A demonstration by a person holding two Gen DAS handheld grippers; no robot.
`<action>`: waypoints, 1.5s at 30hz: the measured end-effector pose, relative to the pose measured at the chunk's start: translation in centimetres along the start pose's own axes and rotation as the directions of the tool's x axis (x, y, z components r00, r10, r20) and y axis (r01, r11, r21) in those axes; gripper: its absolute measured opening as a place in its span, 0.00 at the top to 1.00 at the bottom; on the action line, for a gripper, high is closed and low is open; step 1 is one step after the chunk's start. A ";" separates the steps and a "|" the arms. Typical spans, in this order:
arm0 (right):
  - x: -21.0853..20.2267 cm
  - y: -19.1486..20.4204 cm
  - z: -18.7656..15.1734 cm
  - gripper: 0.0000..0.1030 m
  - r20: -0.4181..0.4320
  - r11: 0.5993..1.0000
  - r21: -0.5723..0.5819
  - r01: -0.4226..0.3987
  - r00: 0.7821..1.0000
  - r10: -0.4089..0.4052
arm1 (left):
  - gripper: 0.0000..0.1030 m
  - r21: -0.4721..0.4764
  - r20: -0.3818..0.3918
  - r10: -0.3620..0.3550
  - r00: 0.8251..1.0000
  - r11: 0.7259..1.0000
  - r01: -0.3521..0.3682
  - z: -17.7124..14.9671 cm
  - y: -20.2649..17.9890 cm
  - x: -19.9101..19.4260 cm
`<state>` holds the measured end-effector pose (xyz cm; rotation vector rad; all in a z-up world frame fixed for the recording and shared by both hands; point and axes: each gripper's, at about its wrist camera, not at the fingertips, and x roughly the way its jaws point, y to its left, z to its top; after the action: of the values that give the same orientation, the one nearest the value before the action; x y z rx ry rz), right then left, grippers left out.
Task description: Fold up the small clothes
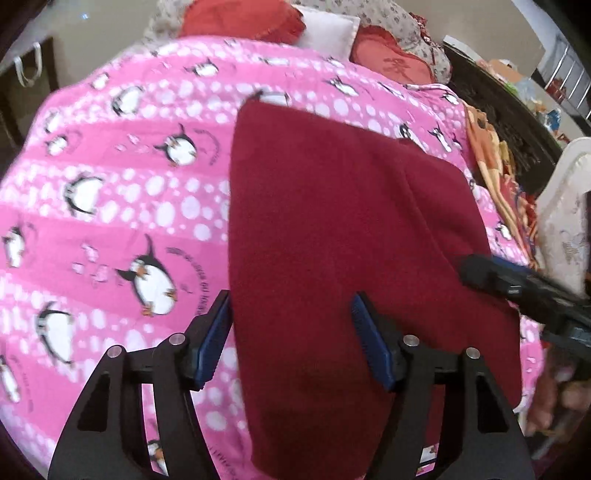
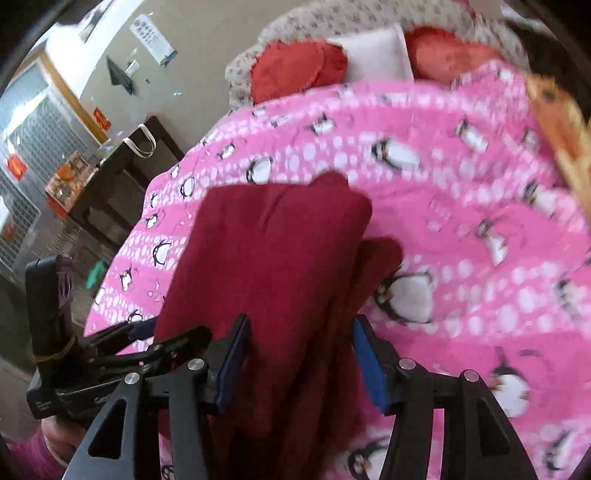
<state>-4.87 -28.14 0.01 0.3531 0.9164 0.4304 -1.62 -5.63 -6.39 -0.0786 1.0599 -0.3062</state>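
Note:
A dark red garment [image 1: 343,236] lies folded lengthwise on a pink penguin-print blanket [image 1: 110,206]. My left gripper [image 1: 291,332] is open, its blue pads wide apart over the garment's near left edge. The right gripper shows in the left wrist view [image 1: 491,277] at the garment's right edge. In the right wrist view the garment [image 2: 266,258] runs between the open blue pads of my right gripper [image 2: 299,354], and cloth fills the gap. The left gripper [image 2: 140,332] shows at the garment's left edge.
Red cushions [image 1: 243,18] and a white pillow [image 1: 328,29] lie at the head of the bed. An orange patterned cloth [image 1: 495,158] lies along the right edge. A dark side table [image 2: 122,177] stands left of the bed.

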 end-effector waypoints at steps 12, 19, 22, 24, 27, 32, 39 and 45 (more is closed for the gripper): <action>-2.1 7.1 0.7 0.47 0.089 0.976 -0.215 0.018 0.996 0.001 | 0.36 -0.008 0.087 0.146 0.985 0.989 -0.146 0.0 1.7 -3.1; 0.1 6.3 -0.9 0.47 0.034 0.970 -0.227 0.089 0.996 -0.084 | 0.36 -0.007 0.100 0.178 0.979 0.984 -0.178 -0.3 2.5 -3.8; 0.6 5.1 -1.5 0.47 0.014 0.972 -0.209 0.106 0.994 -0.105 | 0.36 -0.007 0.108 0.185 0.977 0.983 -0.185 -0.4 2.5 -4.0; 1.1 4.6 -1.9 0.48 0.006 0.971 -0.207 0.118 0.993 -0.119 | 0.36 -0.007 0.110 0.188 0.976 0.982 -0.188 -0.4 2.4 -4.0; 2.4 3.9 -2.7 0.48 -0.018 0.966 -0.210 0.153 0.987 -0.160 | 0.36 -0.002 0.116 0.193 0.974 0.981 -0.195 -0.4 2.2 -4.2; 1.5 4.3 -2.9 0.48 -0.002 0.970 -0.201 0.139 0.990 -0.142 | 0.36 0.004 0.118 0.201 0.972 0.979 -0.203 -0.4 2.1 -4.3; -0.8 5.5 -3.1 0.48 0.028 0.974 -0.201 0.105 0.994 -0.102 | 0.36 0.007 0.129 0.210 0.969 0.977 -0.213 -0.7 1.6 -4.6; 0.6 4.2 -4.0 0.48 -0.009 0.984 -0.142 0.111 0.994 -0.113 | 0.36 0.019 0.152 0.222 0.963 0.974 -0.227 -1.2 0.9 -5.4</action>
<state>-8.66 -23.78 -0.68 0.1675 0.9125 0.3927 -4.89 -3.16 -2.58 0.0507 0.9043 -0.1118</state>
